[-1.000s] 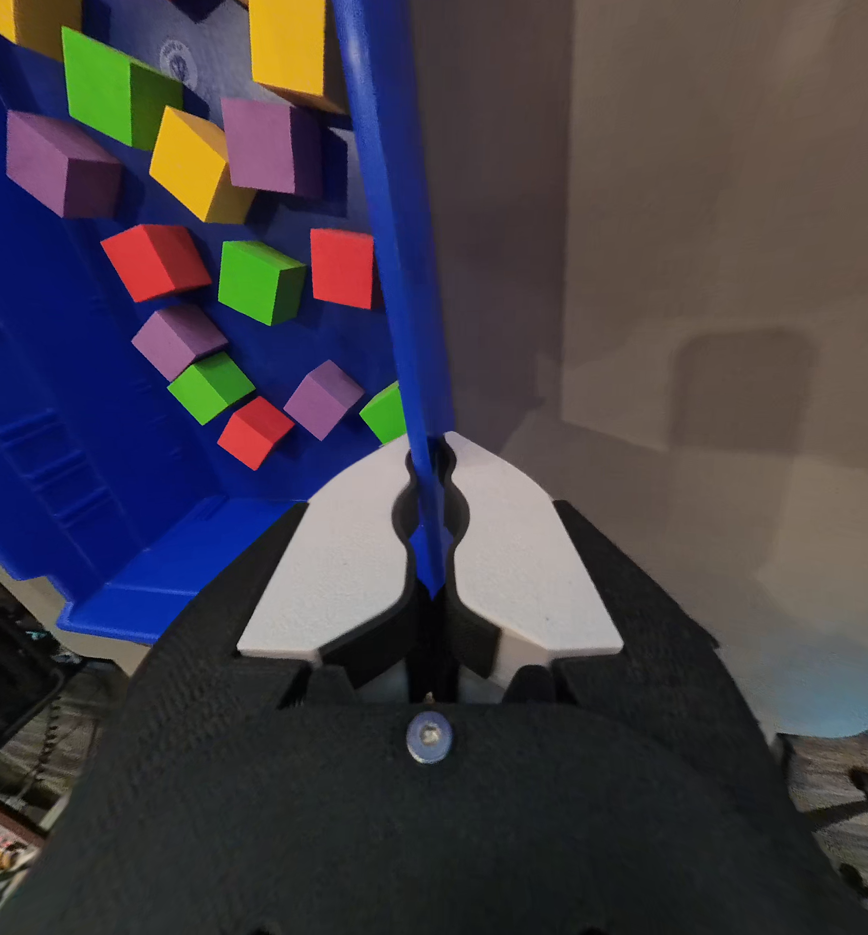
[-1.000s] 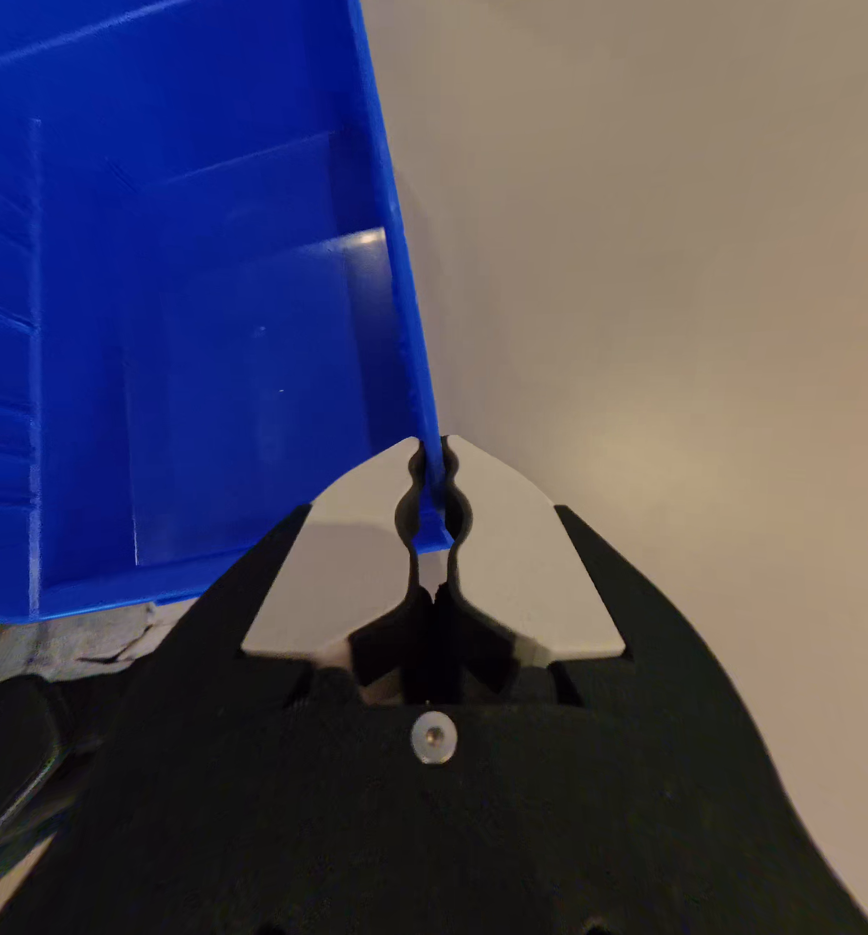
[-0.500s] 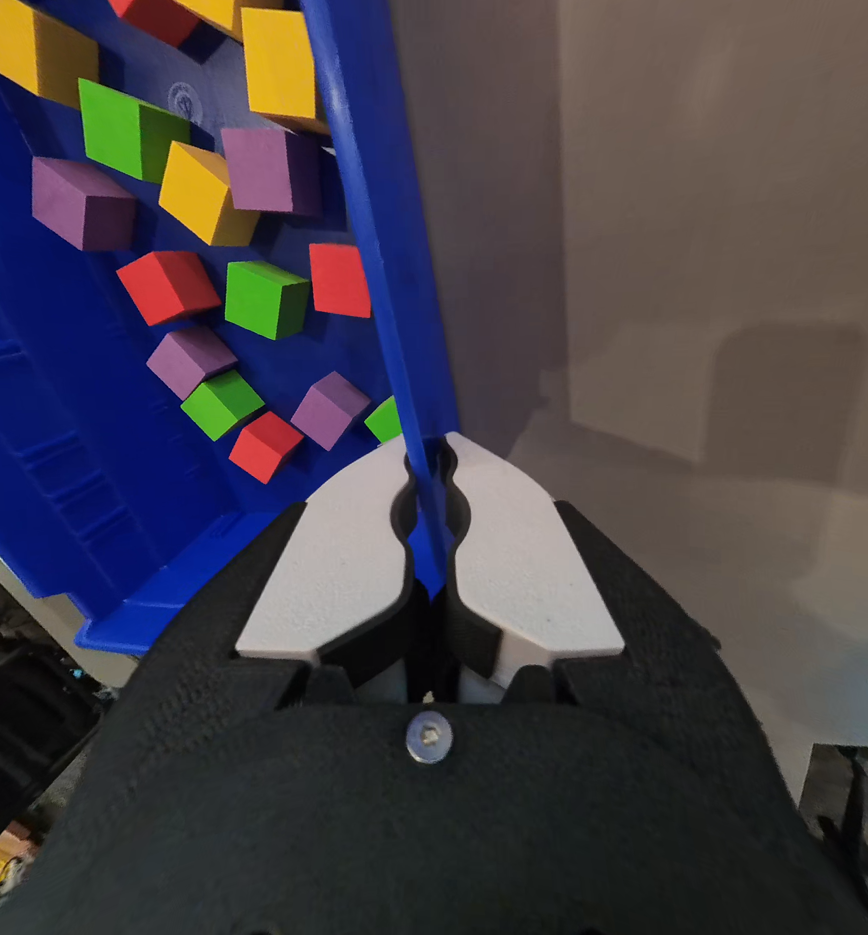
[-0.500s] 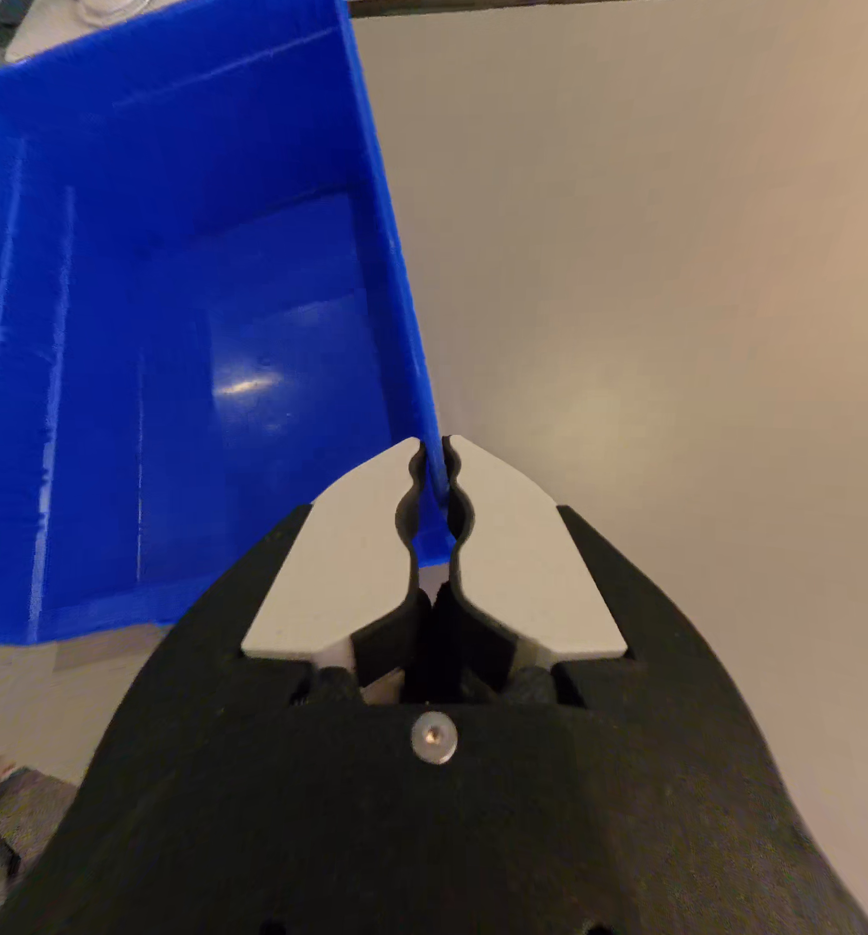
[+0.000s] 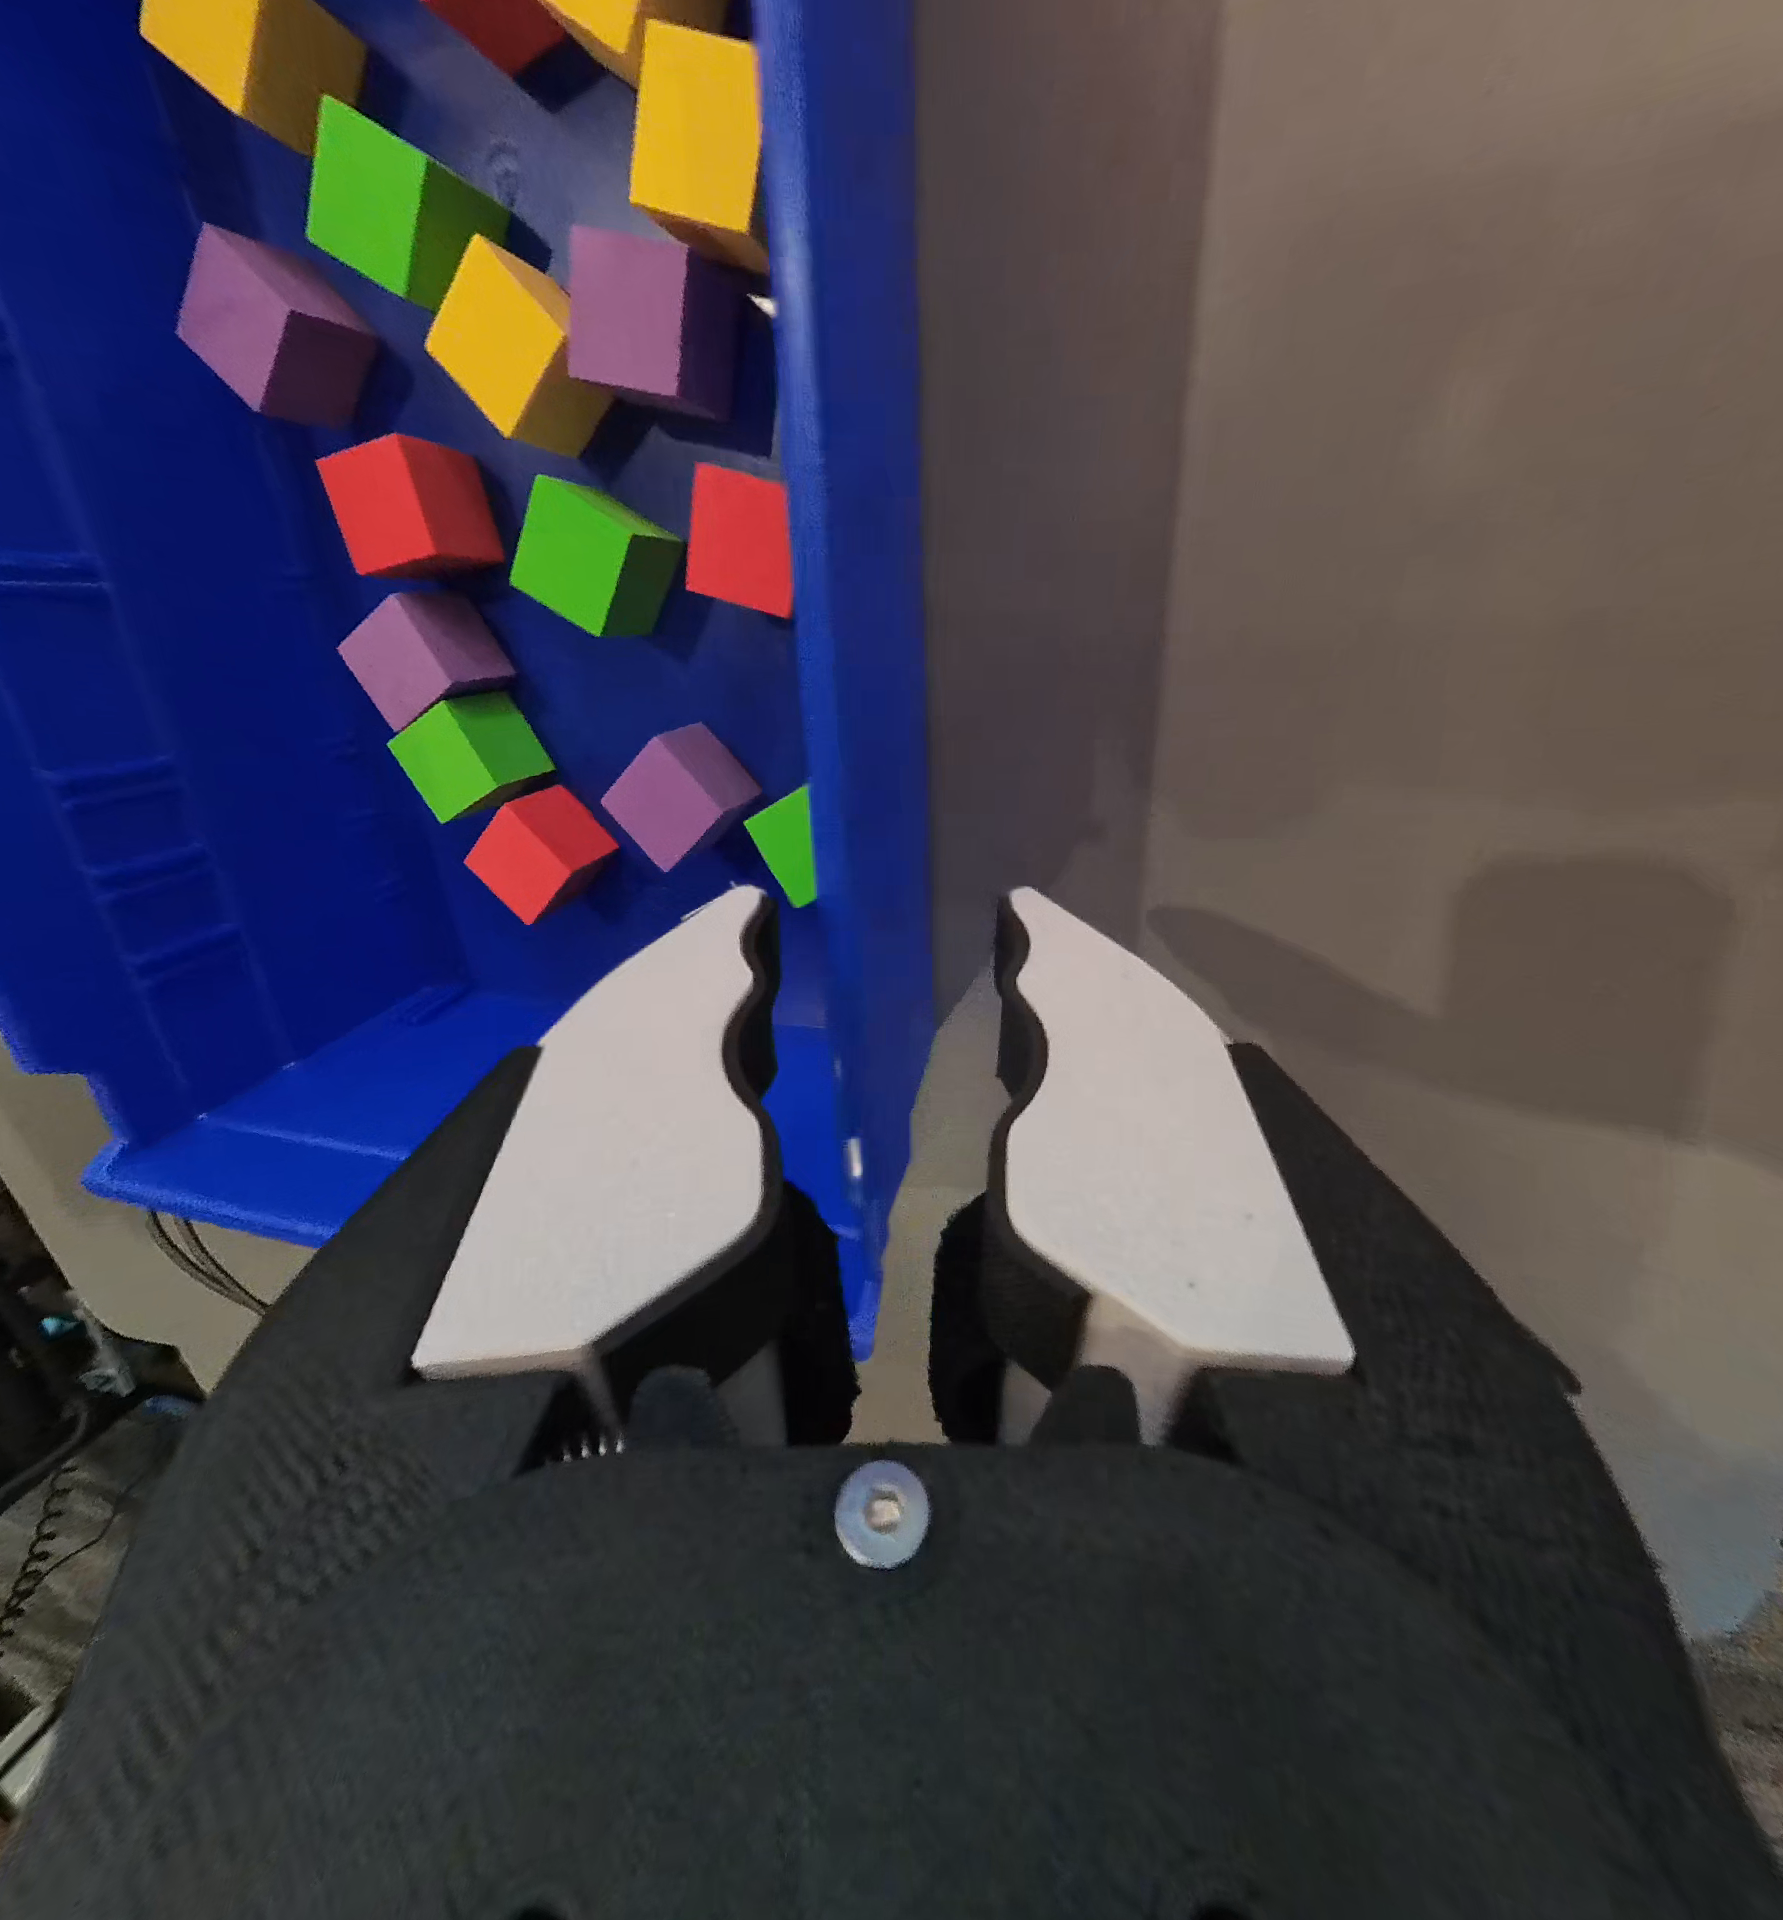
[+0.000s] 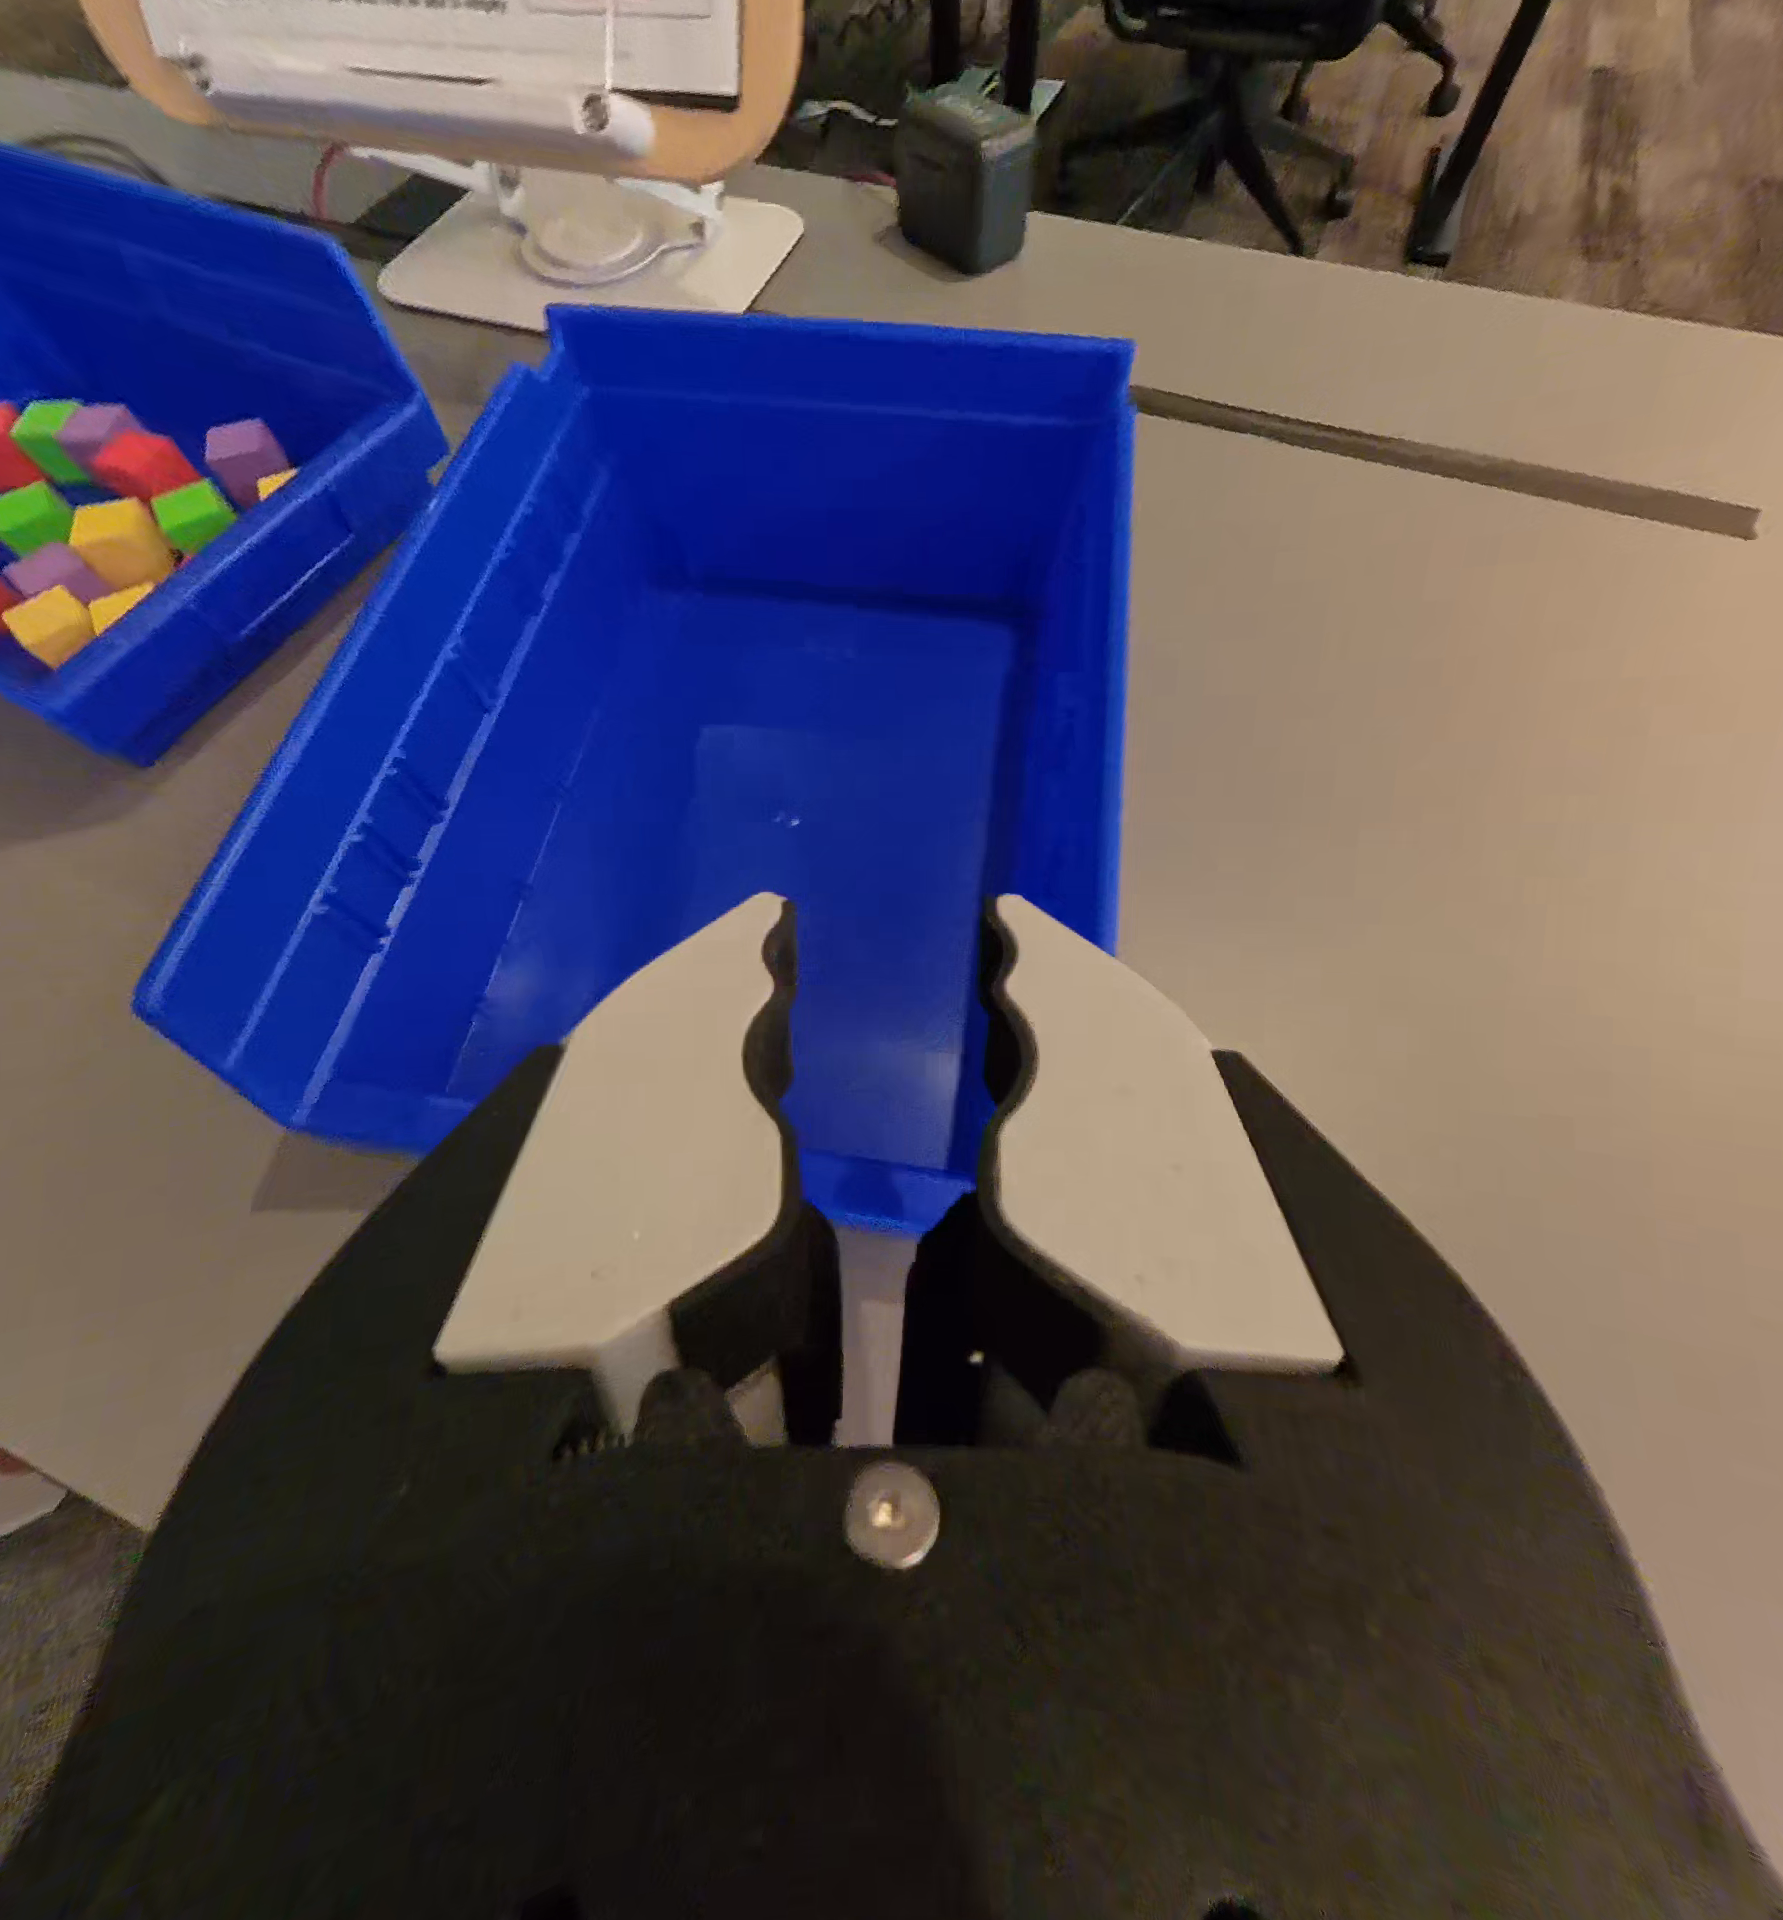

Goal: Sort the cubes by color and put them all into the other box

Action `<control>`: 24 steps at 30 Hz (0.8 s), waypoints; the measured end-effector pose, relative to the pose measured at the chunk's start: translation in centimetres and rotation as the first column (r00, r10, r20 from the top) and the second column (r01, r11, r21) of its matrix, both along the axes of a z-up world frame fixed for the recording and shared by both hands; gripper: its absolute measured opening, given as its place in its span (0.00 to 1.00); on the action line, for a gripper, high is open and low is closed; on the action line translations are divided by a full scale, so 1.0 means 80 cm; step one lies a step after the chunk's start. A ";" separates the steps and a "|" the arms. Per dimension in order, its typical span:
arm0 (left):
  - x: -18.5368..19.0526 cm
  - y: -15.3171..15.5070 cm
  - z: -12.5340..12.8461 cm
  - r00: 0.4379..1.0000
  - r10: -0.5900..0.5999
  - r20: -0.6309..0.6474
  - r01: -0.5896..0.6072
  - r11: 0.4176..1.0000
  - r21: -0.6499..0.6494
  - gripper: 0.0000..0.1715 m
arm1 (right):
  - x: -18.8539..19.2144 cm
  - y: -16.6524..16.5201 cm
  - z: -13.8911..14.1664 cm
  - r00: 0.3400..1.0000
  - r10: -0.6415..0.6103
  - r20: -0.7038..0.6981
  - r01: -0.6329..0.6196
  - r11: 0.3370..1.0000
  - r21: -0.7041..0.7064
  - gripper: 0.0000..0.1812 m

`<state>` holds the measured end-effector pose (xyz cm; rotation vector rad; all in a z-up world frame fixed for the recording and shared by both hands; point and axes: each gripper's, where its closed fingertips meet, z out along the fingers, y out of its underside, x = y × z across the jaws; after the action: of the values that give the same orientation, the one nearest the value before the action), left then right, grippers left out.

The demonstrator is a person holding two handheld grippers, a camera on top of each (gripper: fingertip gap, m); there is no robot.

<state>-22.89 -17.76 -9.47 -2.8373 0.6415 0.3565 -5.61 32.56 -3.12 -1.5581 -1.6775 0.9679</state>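
My left gripper (image 5: 882,904) is open, and its jaws straddle the right side wall of a blue plastic bin (image 5: 851,520) without clamping it. Several red, green, yellow and purple foam cubes (image 5: 596,556) lie on that bin's floor. My right gripper (image 6: 887,909) is open and empty, above the near right corner of a second, empty blue bin (image 6: 835,457) that sits flat on the grey table (image 6: 1489,831). The bin with the cubes (image 6: 243,623) also shows to the left in the right wrist view.
A screen in a wood-coloured frame on a white stand (image 6: 596,239) and a small black device (image 6: 960,187) stand behind the bins. A dark seam (image 6: 1438,457) crosses the table at the right. Office chair legs (image 6: 1251,135) are beyond it. Cables (image 5: 4,1558) lie on the floor at the left.
Both grippers have opened and let go of the bin walls they were clamping. The right gripper has drawn back and up, so the whole empty bin shows.
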 end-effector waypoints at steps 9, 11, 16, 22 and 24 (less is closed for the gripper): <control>0.029 0.085 0.003 0.998 -0.058 -0.022 0.059 0.998 0.015 0.27 | 0.002 -0.023 -0.030 0.995 0.057 0.084 -0.068 0.989 0.131 0.18; 0.036 0.112 0.003 0.998 -0.057 0.019 0.057 0.998 -0.007 0.29 | 0.004 -0.027 -0.034 0.993 0.066 0.100 -0.078 0.988 0.130 0.17; 0.057 0.171 -0.005 0.993 -0.036 0.113 0.048 0.994 -0.100 0.27 | 0.012 -0.029 -0.047 0.989 0.063 0.133 -0.083 0.985 0.151 0.16; 0.069 0.187 -0.024 0.992 -0.027 0.127 0.056 0.972 -0.229 0.03 | 0.020 -0.025 -0.053 0.987 0.063 0.147 -0.087 0.984 0.158 0.15; 0.070 0.183 -0.024 0.992 -0.046 0.121 0.071 0.974 -0.213 0.03 | 0.022 -0.023 -0.054 0.987 0.064 0.150 -0.089 0.982 0.166 0.15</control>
<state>-17.31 -3.12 -11.41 -3.0084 0.7826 0.1163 -3.84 30.74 -7.44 -1.4871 -1.8810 0.7402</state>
